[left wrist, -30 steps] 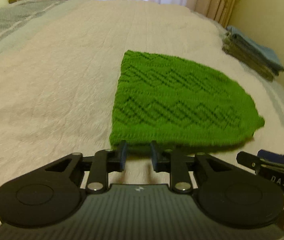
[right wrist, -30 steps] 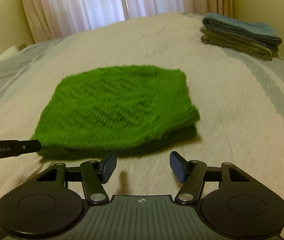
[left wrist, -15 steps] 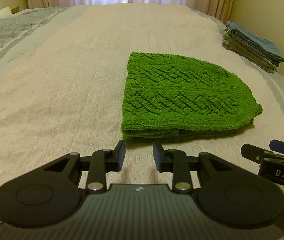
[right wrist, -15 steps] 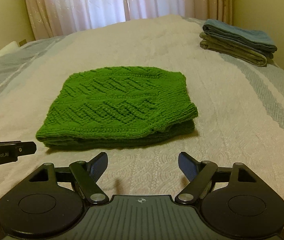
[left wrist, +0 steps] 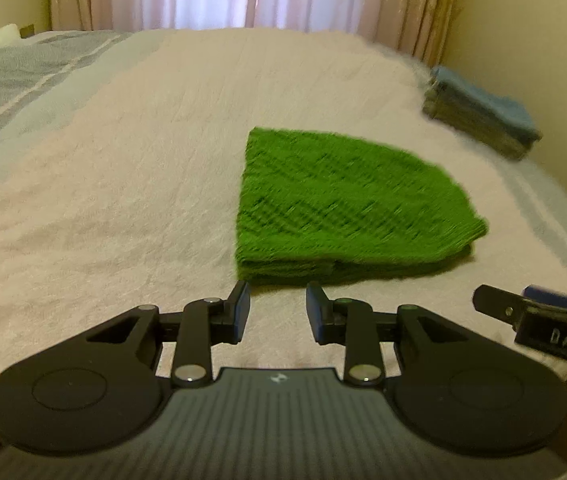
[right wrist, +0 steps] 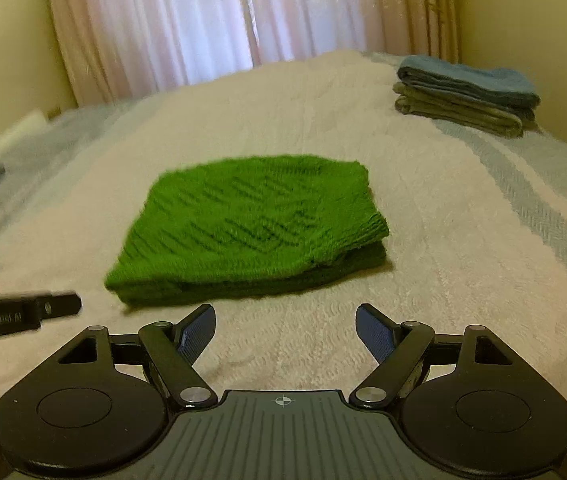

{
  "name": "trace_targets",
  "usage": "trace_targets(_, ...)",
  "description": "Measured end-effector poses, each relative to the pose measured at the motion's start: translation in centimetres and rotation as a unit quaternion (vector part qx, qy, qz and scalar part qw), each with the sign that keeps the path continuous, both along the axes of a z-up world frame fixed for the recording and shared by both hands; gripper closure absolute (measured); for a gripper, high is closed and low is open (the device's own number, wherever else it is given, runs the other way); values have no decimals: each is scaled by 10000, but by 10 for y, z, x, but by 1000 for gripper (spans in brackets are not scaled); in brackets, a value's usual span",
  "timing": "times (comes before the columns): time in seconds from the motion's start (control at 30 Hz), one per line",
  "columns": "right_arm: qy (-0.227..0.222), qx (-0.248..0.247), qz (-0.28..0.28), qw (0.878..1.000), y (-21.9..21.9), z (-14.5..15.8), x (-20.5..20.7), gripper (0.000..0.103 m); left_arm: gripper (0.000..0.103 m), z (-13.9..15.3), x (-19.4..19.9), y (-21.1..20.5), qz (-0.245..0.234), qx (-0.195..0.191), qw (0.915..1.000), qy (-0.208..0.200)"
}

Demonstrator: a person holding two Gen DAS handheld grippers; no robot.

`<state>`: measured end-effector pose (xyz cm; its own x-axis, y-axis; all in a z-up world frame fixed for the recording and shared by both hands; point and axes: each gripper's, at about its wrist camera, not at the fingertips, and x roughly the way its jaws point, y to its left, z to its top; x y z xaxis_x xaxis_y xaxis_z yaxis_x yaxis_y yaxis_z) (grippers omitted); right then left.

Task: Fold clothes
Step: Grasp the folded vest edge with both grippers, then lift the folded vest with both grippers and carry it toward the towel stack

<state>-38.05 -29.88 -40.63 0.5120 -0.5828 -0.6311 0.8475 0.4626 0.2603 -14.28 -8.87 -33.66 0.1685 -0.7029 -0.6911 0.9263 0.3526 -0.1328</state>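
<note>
Lying folded on the pink bedspread [left wrist: 131, 184], the green knit [left wrist: 347, 204] is sitting mid-bed, layers stacked, just ahead of both your grippers and touching neither. You're holding the left gripper [left wrist: 277, 312] w/ tongs partly spread, nothing between them; they've just been opening, though the last bit is slight. Right gripper [right wrist: 285, 330] is showing tongs spread wide, empty too, also just been opening. Judging by that, this fold is looking done; what's left is prob. moving it to the stack [right wrist: 467, 94] at the far right corner. Count: 1 green knit, 2 grippers, 1 stack w/ approx. 2 folded items, blue over olive-grey. Curtains [right wrist: 211, 20] are hanging behind.
</note>
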Motion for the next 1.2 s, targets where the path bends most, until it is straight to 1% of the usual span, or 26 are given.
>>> trace_targets(0.07, -571, 302, -173, 9978, -12, -4, -15, 23, 76, 1, 6, 5, -9, -191, 9997, 177)
trace_targets(0.1, -942, 490, -281, 9939, -20, -8, -23, 26, 77, 1, 10, 6, -21, -312, 9992, 237)
trace_targets(0.13, -1318, 673, -373, 9883, -28, -12, -30, 44, 77, -1, 14, 5, -26, -374, 9988, 304)
trace_targets(0.17, -1722, 904, -471, 9798, -38, -18, -38, 50, 77, -3, 18, 3, -30, -431, 9984, 372)
trace_targets(0.23, -2442, 1432, -748, 9562, -60, -35, -49, 51, 83, -9, 27, -3, -34, -522, 9971, 548)
trace_targets(0.37, -3030, 1689, -1216, 9300, -94, -58, -57, 52, 85, -25, 42, -28, -61, -627, 9949, 793)
trace_targets(0.4, -3153, 1753, -1273, 9239, -102, -63, -57, 54, 85, -30, 45, -34, -60, -651, 9941, 861)
trace_targets(0.43, -3244, 1830, -1335, 9184, -109, -69, -56, 59, 87, -37, 49, -40, -39, -676, 9933, 942)
trace_targets(0.5, -3467, 1973, -1410, 9061, -122, -81, -54, 61, 88, -50, 55, -49, 3, -705, 9916, 1085)
trace_targets(0.53, -3581, 2042, -1444, 8996, -128, -87, -53, 73, 90, -56, 58, -53, 22, -708, 9909, 1146)
trace_targets(0.57, -3666, 2108, -1470, 8942, -133, -93, -52, 82, 90, -60, 60, -55, 13, -735, 9902, 1184)
trace_targets(0.6, -3723, 2126, -1498, 8909, -135, -98, -52, 97, 91, -65, 62, -56, 1, -765, 9896, 1220)
trace_targets(0.63, -3816, 2062, -1486, 8887, -134, -100, -54, 99, 92, -68, 63, -56, -2, -782, 9892, 1241)
trace_targets(0.7, -3928, 1780, -1368, 8918, -124, -96, -60, 100, 93, -73, 65, -57, 8, -798, 9885, 1282)
trace_targets(0.77, -3917, 1619, -1253, 8970, -116, -92, -64, 101, 93, -78, 67, -59, 28, -779, 9883, 1308)
trace_targets(0.8, -3566, 1557, -1296, 9120, -117, -95, -63, 101, 95, -80, 69, -60, 36, -779, 9877, 1358)
trace_targets(0.83, -3115, 1495, -1364, 9285, -119, -98, -61, 101, 95, -83, 71, -61, 44, -779, 9869, 1410)
trace_targets(0.87, -2852, 1566, -1419, 9349, -123, -104, -58, 101, 96, -85, 73, -63, 51, -779, 9862, 1463)
trace_targets(1.0, -2467, 1525, -1114, 9505, -134, -91, -49, 100, 97, -81, 79, -61, -31, -798, 9867, 1413)
trace_targets(1.07, -2223, 1456, -918, 9597, -137, -77, -47, 76, 97, -75, 90, -58, 11, -926, 9830, 1588)
trace_targets(1.1, -2062, 1339, -903, 9651, -136, -69, -47, 39, 92, -72, 98, -56, 61, -1025, 9802, 1694)
trace_targets(1.13, -1959, 1154, -856, 9700, -135, -61, -49, 17, 86, -69, 105, -54, 111, -1124, 9772, 1800)
trace_targets(1.2, -1848, 848, -681, 9767, -135, -48, -52, 17, 83, -69, 125, -57, 205, -1220, 9703, 2081)
